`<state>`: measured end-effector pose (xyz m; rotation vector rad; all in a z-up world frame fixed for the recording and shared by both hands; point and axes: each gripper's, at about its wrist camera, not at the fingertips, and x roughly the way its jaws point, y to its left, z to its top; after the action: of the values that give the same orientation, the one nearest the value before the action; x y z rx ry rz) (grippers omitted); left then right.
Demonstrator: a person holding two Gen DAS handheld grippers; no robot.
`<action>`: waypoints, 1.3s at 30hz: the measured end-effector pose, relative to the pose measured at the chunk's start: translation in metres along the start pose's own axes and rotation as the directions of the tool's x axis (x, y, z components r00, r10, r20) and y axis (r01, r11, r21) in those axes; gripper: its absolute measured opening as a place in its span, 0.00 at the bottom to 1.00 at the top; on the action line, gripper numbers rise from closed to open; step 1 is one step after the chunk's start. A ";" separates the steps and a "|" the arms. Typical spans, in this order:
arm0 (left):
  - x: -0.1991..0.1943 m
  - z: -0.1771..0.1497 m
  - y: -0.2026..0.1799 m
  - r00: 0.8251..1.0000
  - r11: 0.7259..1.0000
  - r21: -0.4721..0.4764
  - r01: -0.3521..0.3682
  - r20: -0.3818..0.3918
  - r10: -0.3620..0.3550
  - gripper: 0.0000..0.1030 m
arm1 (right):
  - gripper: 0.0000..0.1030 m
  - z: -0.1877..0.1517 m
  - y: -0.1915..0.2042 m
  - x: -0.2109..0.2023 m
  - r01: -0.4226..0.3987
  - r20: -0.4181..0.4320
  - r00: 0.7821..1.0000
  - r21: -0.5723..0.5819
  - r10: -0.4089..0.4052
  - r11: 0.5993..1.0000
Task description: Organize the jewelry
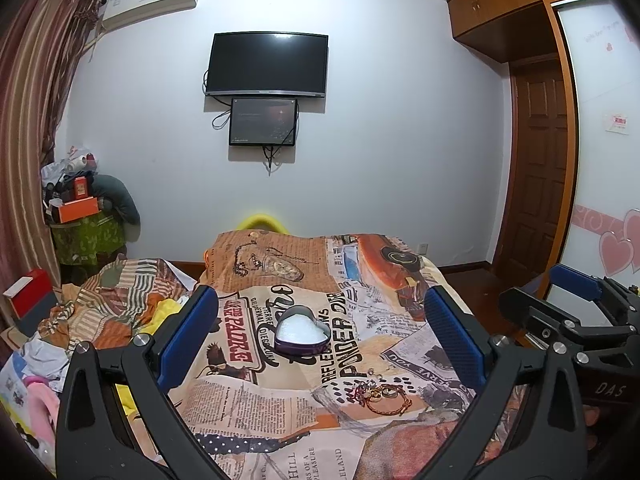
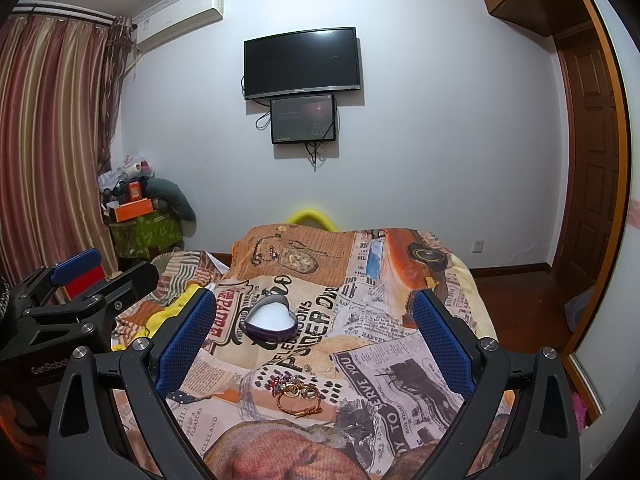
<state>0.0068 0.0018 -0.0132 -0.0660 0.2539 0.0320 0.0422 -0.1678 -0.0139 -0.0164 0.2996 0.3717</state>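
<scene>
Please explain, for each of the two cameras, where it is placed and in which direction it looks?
Left wrist: sits on the left claw, facing forward over the bed to the TV wall; its own blue fingers frame the view, and the right claw shows at the right edge.
Right wrist: sits on the right claw, same direction; the left claw shows at left.
Shared: heart-shaped box, jewelry pile, TV.

Jewelry (image 1: 380, 394) before box (image 1: 302, 334) on bed (image 1: 400, 344)
</scene>
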 end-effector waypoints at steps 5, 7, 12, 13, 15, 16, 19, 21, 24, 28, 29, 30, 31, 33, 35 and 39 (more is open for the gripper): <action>0.000 -0.001 0.002 1.000 1.000 -0.002 0.001 -0.002 -0.001 1.00 | 0.95 0.000 0.000 0.000 0.000 0.000 1.000 0.000 0.000 1.000; 0.000 -0.002 0.004 1.000 1.000 -0.003 0.000 -0.003 0.000 1.00 | 0.95 -0.001 0.000 0.001 0.000 -0.001 1.000 0.001 0.000 1.000; 0.002 0.000 0.001 1.000 1.000 -0.004 0.001 -0.005 -0.001 1.00 | 0.95 0.001 0.000 0.000 0.000 -0.001 1.000 0.000 0.000 1.000; 0.002 -0.001 0.001 1.000 1.000 -0.004 0.002 -0.005 -0.002 1.00 | 0.95 -0.001 0.001 0.002 -0.001 0.000 1.000 0.001 0.001 1.000; 0.002 -0.001 0.002 1.000 1.000 -0.005 0.001 -0.006 -0.001 1.00 | 0.95 0.001 0.000 0.001 0.000 -0.002 1.000 0.000 0.000 1.000; 0.002 -0.002 0.002 1.000 1.000 -0.005 0.001 -0.006 -0.001 1.00 | 0.95 0.000 0.001 0.002 0.000 -0.002 1.000 0.001 0.000 1.000; 0.001 -0.003 0.003 1.000 1.000 -0.003 0.002 -0.007 -0.002 1.00 | 0.95 0.002 0.000 -0.001 0.000 -0.002 1.000 0.000 0.000 1.000; 0.000 -0.003 0.005 1.000 1.000 -0.002 0.001 -0.006 -0.001 1.00 | 0.95 0.002 0.000 0.000 0.000 -0.002 1.000 -0.001 0.000 1.000; -0.003 -0.004 0.007 1.000 1.000 -0.002 -0.001 -0.004 0.001 1.00 | 0.95 0.000 0.001 0.002 0.000 -0.001 1.000 0.000 0.000 1.000; 0.003 0.000 0.000 1.000 1.000 -0.002 -0.002 -0.007 0.002 1.00 | 0.95 0.001 0.000 0.001 0.000 -0.002 1.000 0.000 0.000 1.000; 0.003 0.000 0.000 1.000 1.000 -0.001 -0.002 -0.007 0.002 1.00 | 0.95 0.001 0.000 0.001 -0.001 -0.002 1.000 0.000 0.001 1.000; 0.003 0.000 0.000 1.000 1.000 -0.001 -0.002 -0.007 0.002 1.00 | 0.95 0.001 0.000 0.001 -0.001 -0.002 1.000 0.000 0.001 1.000; 0.003 0.000 0.000 1.000 1.000 -0.001 -0.002 -0.007 0.002 1.00 | 0.95 -0.001 0.001 0.003 -0.001 -0.001 1.000 0.000 0.001 1.000; 0.003 0.000 0.001 1.000 1.000 -0.001 -0.001 -0.007 0.001 1.00 | 0.95 0.001 0.000 0.001 -0.001 -0.002 1.000 0.000 0.001 1.000; 0.003 0.000 0.001 1.000 1.000 -0.001 -0.003 -0.007 0.003 1.00 | 0.95 0.001 0.000 0.001 -0.001 -0.002 1.000 0.001 0.001 1.000; 0.004 0.001 0.000 1.000 1.000 -0.002 0.001 -0.009 -0.001 1.00 | 0.95 0.001 0.000 0.001 -0.001 -0.004 1.000 0.001 0.001 1.000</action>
<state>0.0107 0.0018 -0.0132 -0.0686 0.2631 0.0311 0.0432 -0.1673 -0.0135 -0.0155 0.3034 0.3721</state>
